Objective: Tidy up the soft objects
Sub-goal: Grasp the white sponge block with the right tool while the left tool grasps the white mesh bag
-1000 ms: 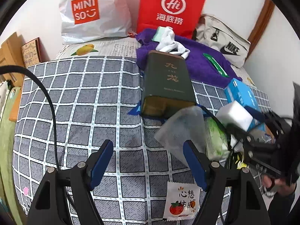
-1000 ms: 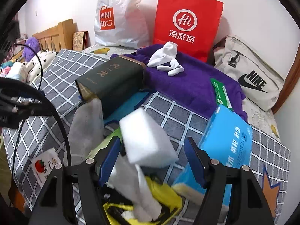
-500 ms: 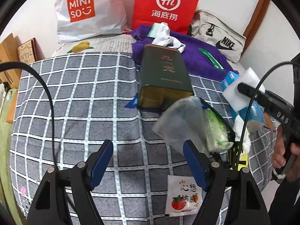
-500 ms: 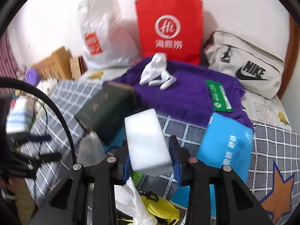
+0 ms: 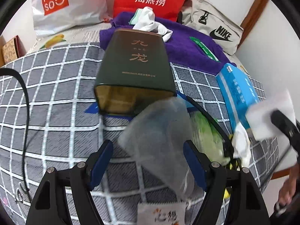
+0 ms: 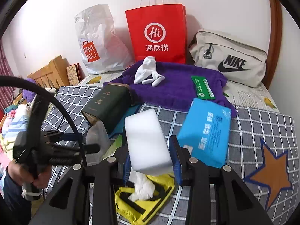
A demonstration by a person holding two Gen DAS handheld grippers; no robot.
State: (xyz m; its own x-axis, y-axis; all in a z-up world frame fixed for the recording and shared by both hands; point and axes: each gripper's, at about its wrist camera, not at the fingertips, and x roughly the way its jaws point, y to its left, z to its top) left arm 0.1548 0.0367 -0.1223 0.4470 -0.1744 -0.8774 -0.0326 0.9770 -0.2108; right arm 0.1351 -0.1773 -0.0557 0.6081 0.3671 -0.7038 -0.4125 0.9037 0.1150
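White foam sponge block (image 6: 148, 142): rectangular, smooth, clamped upright by the right gripper (image 6: 151, 160). The left gripper (image 5: 148, 161) is spread wide, nothing pinched.

White plastic bag (image 6: 97, 43), upper left: MINISO
Red paper bag (image 6: 156, 35), top centre: Hi 海底捞
Beige pouch (image 6: 230, 58), upper right: NIKE
Dark green box (image 5: 136, 61), centre: 九龙
Blue pack (image 6: 206, 133): characters, perhaps tissues, too blurred to read

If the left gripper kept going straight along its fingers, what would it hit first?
Probably the translucent plastic bag, which lies between the open fingers of the left gripper. The dark green tin is beyond it; depth is hard to judge.
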